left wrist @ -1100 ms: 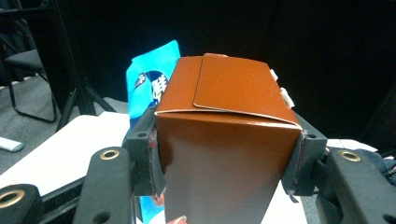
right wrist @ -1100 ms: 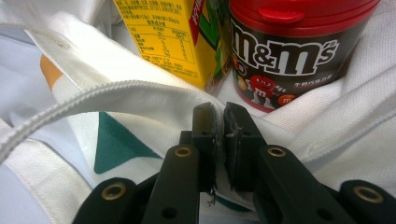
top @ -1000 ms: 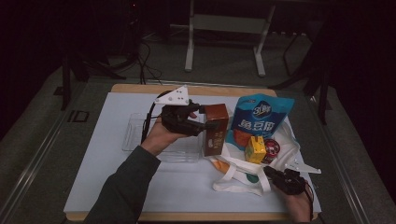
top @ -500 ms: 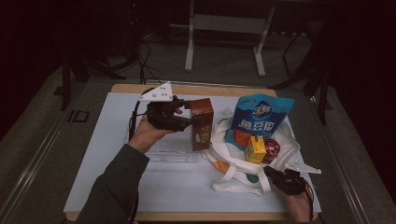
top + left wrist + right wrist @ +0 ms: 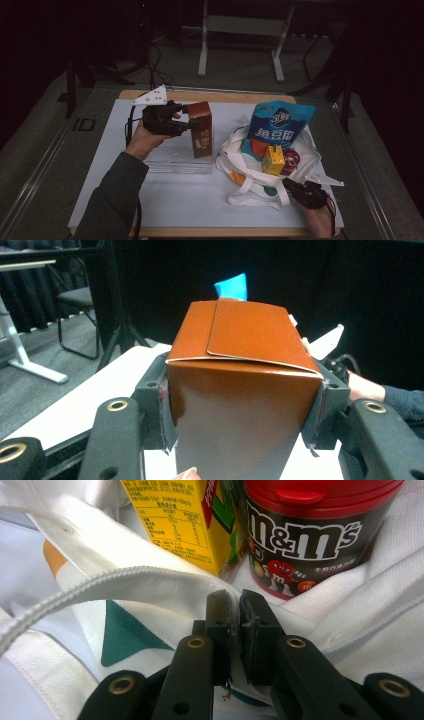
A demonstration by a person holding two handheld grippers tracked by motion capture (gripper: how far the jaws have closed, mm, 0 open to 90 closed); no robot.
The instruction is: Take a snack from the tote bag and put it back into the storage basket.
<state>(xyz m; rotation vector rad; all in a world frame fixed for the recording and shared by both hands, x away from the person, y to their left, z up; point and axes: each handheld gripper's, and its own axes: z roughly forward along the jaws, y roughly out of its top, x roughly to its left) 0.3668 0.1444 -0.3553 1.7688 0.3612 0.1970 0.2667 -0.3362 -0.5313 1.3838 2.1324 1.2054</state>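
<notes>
A: Table (image 5: pixel 165 200) first, biggest thing. White top, and your clear tray (image 5: pixel 175 162) lies on it left of centre. White tote bag (image 5: pixel 260 190) slumps at the right, mouth up.

B: Bag contents?

A: Blue snack pouch (image 5: pixel 280 125) standing tallest, then a yellow juice box (image 5: pixel 273 160), then a red-lidded candy tub (image 5: pixel 310 535) just beside it. All packed close inside the bag.

B: And what you're carrying?

A: Brown carton (image 5: pixel 201 129), upright, off the table, over the tray's right part, apart from the bag. Your left gripper (image 5: pixel 192 124) is clamped on it near the top, pads (image 5: pixel 162 412) pressing both side walls.

B: How'll it handle?

A: My guess: stiff paperboard w/ a glossy skin, so a bit slick, and walls may dent if you squeeze hard. Flap top (image 5: pixel 250 332) is folded shut. Can't tell if it's full. Holding flat side walls below the top fold looks right; keep it upright.

B: Other hand?

A: Your right gripper (image 5: pixel 235 600) has its jaws together on the tote's cloth edge near the tub. Soft fabric, so it'll likely give rather than brace.
</notes>
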